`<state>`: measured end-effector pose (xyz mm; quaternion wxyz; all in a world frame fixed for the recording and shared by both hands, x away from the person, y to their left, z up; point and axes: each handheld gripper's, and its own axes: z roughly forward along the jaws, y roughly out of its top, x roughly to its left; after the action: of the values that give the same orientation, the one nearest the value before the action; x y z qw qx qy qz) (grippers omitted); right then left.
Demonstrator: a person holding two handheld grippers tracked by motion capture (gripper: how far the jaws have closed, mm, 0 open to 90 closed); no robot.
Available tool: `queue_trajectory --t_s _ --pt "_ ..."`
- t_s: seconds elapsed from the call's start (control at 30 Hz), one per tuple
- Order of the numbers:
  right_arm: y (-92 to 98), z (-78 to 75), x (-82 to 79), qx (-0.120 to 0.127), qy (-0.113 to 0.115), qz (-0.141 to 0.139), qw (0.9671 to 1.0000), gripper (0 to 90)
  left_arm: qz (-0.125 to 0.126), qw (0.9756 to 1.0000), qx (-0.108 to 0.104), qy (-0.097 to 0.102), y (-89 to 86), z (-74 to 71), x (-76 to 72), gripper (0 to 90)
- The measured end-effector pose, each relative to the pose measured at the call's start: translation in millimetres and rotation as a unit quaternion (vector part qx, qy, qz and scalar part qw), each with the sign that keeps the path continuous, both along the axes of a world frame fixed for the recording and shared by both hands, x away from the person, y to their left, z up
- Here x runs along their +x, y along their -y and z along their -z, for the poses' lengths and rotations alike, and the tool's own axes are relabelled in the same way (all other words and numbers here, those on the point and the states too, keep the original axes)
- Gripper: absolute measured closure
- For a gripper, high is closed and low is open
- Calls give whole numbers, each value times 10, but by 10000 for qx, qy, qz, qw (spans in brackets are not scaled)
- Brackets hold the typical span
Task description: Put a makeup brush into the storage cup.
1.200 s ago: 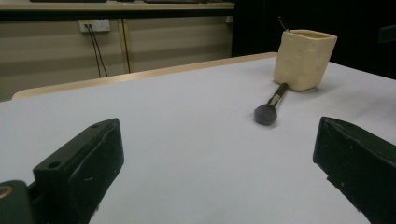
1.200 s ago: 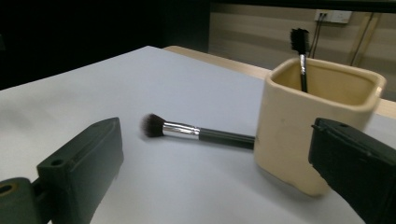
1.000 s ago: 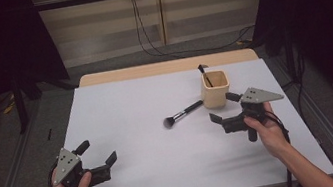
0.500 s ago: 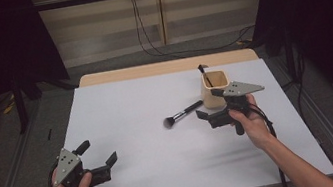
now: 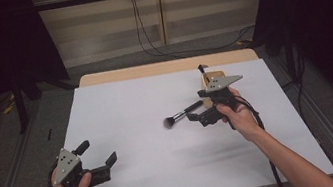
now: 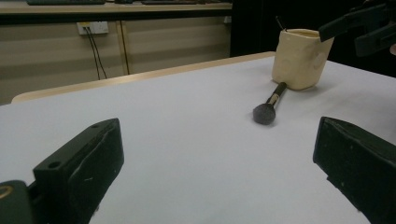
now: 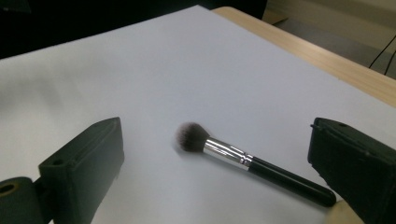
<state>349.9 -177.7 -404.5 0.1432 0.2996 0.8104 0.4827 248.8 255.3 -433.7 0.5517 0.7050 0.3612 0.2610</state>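
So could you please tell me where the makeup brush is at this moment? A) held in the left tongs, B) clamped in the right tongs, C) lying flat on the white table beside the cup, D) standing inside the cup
C: the makeup brush lies flat on the white table, between the open jaws of the right tongs and untouched by them, its handle end near the cup.

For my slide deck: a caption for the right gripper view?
Open right hand-held gripper hovers over a makeup brush lying on the white table.
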Motion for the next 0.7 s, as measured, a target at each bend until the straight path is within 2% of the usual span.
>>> queue_trajectory --t_s 0.27,0.47,0.7 --pt "-89 -58 121 -231 -259 -293 9990 11 9 10000 -16 13 0 -1 -3 20" --pt "-163 -87 219 -571 -543 -533 9955 18 5 10000 -19 16 -2 -1 -3 20" --pt "-243 -105 321 -875 -691 -765 9908 28 21 10000 -3 16 -1 0 -5 20"
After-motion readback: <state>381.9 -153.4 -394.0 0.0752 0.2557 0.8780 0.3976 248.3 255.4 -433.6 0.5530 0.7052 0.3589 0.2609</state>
